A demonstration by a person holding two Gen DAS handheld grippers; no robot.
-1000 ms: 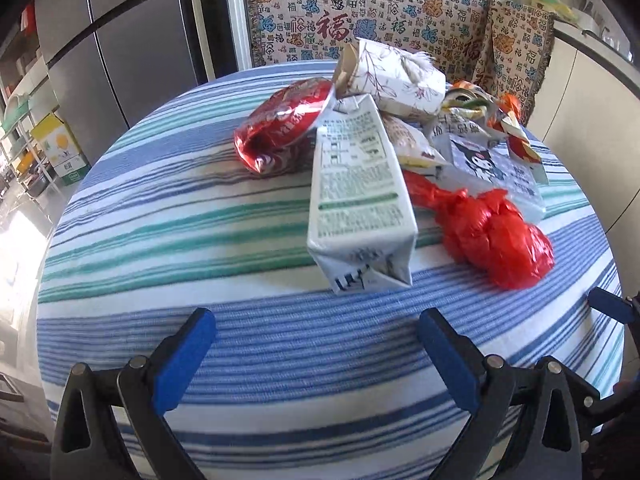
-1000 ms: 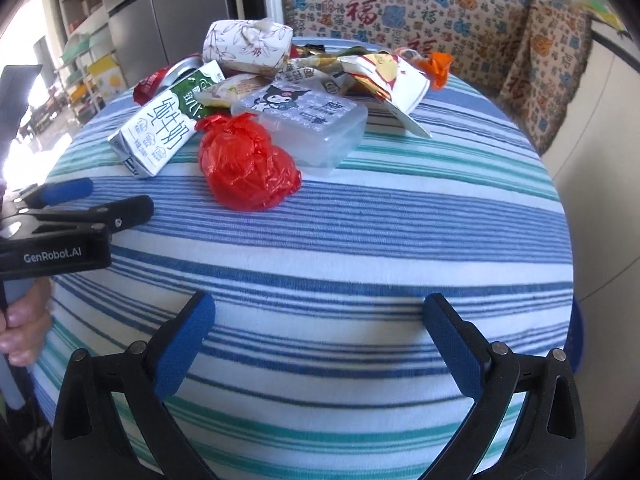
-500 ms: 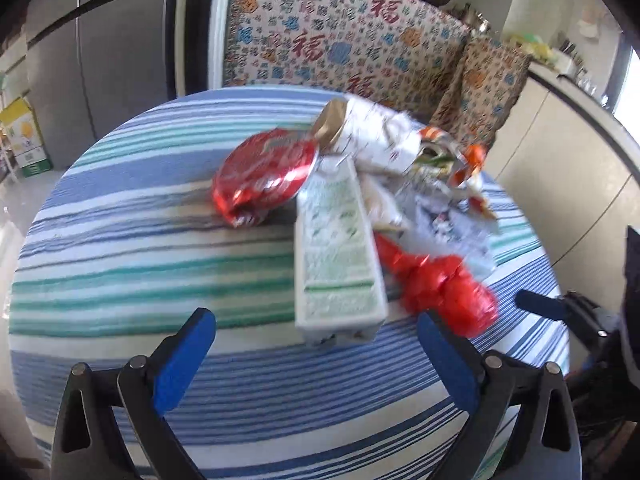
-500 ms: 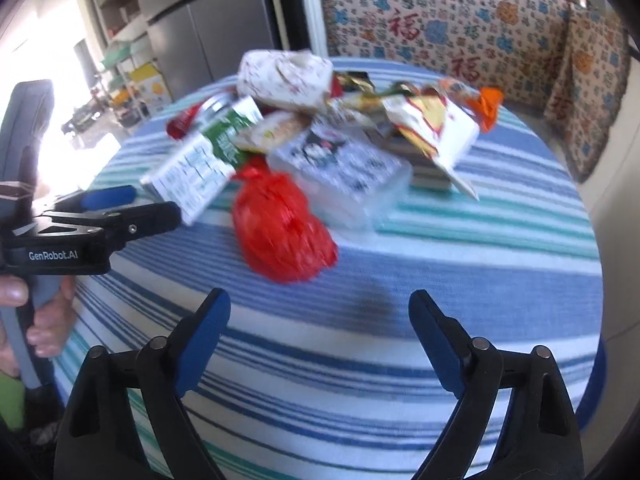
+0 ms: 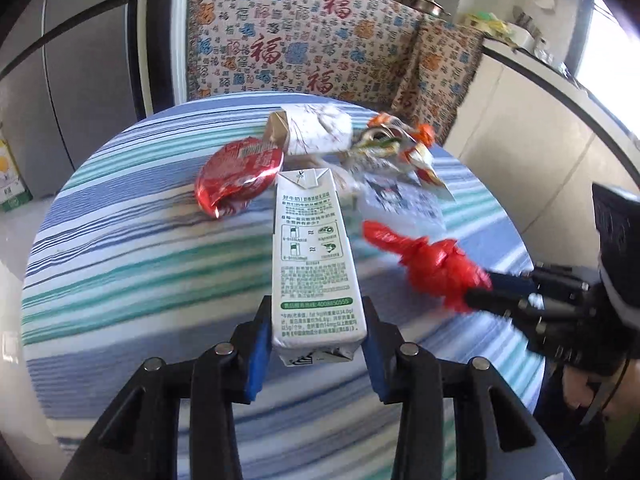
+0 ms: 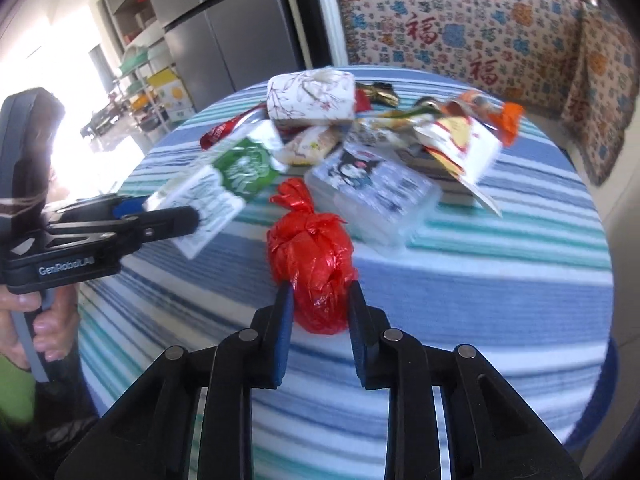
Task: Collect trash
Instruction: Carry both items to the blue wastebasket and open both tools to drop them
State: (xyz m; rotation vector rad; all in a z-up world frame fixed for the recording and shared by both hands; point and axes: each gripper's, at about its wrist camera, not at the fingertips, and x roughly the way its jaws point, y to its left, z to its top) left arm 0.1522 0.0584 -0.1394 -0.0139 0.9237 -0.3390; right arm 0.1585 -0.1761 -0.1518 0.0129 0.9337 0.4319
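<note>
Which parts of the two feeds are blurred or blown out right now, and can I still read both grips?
Left wrist: milk carton sharp between the jaws; red bag and right gripper motion-smeared; window glare at the right edge. Right wrist: red bag fairly sharp, gripped; carton and wrappers smeared; doorway at the left blown out.

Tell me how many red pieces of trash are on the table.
2. A tied red plastic bag sits between the right gripper jaws, and a red foil packet lies left of the milk carton. Others may hide in the pile.
</note>
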